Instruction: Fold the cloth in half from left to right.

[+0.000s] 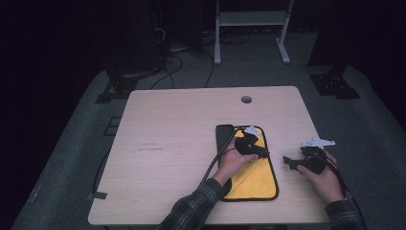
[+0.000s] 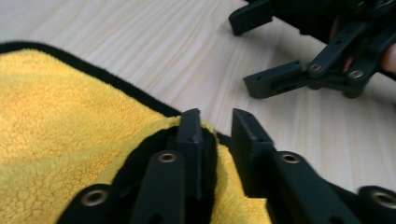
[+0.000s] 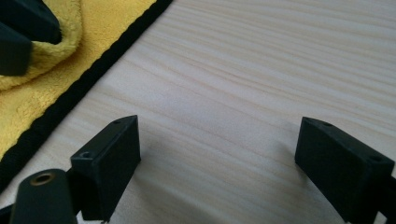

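A yellow cloth with a black border lies on the light wooden table, right of the middle. My left gripper rests low over the cloth's right edge. In the left gripper view its jaws stand a little apart, with a raised fold of the cloth lying at the gap and not pinched. My right gripper hovers over bare wood just right of the cloth, wide open with nothing between its fingers. The cloth's border runs along the left of the right gripper view.
A dark strip lies along the cloth's left side. A round cable hole sits near the table's far edge. Behind the table, cables lie on the floor beside a white frame.
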### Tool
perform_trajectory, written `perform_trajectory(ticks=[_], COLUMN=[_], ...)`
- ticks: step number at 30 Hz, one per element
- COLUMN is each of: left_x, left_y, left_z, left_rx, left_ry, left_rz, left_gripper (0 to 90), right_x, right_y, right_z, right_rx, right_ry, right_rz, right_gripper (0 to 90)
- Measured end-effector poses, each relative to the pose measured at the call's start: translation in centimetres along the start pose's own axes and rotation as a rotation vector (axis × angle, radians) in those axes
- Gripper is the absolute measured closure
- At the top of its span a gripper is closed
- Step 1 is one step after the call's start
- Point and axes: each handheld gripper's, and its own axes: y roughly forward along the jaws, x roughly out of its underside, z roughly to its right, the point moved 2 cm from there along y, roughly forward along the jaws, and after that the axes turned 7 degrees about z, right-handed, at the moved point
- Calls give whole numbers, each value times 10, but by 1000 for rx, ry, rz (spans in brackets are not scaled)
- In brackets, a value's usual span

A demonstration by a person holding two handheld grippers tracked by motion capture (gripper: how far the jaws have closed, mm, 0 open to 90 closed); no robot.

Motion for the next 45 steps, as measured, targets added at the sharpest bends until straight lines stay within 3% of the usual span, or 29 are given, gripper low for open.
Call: perform_trajectory(ticks=[6, 11, 17, 25, 31, 37, 41, 45], left_x=[-14, -13, 4, 37, 57, 66, 67, 69], left_y=[-32, -70, -106, -137, -141, -129, -124, -122], left_z=[3, -1, -14, -31, -43, -44, -41, -34], left_rx=[-5, -64, -151, -245, -298, -300, -312, -316], left_ry=[12, 17, 5, -24, -56, -64, -30, -4], left_rz=[50, 88, 81, 49, 8, -22, -31, -26], left_gripper=[554, 510, 474, 478, 485, 496, 506, 596], right_x=[0, 0, 0, 0, 0, 0, 0, 0], right_y=[0, 0, 0, 0, 0, 0, 0, 0], right_z=[0, 0, 0, 0, 0, 0, 0, 0], right_rx=[1, 1, 1, 2, 2, 2, 2, 2], right_ry=[1, 3, 0, 0, 1, 1, 1, 1], right_rz=[1, 1, 1, 1, 1, 1, 1, 1], right_gripper=[130, 130, 130, 131, 131, 131, 131, 131])
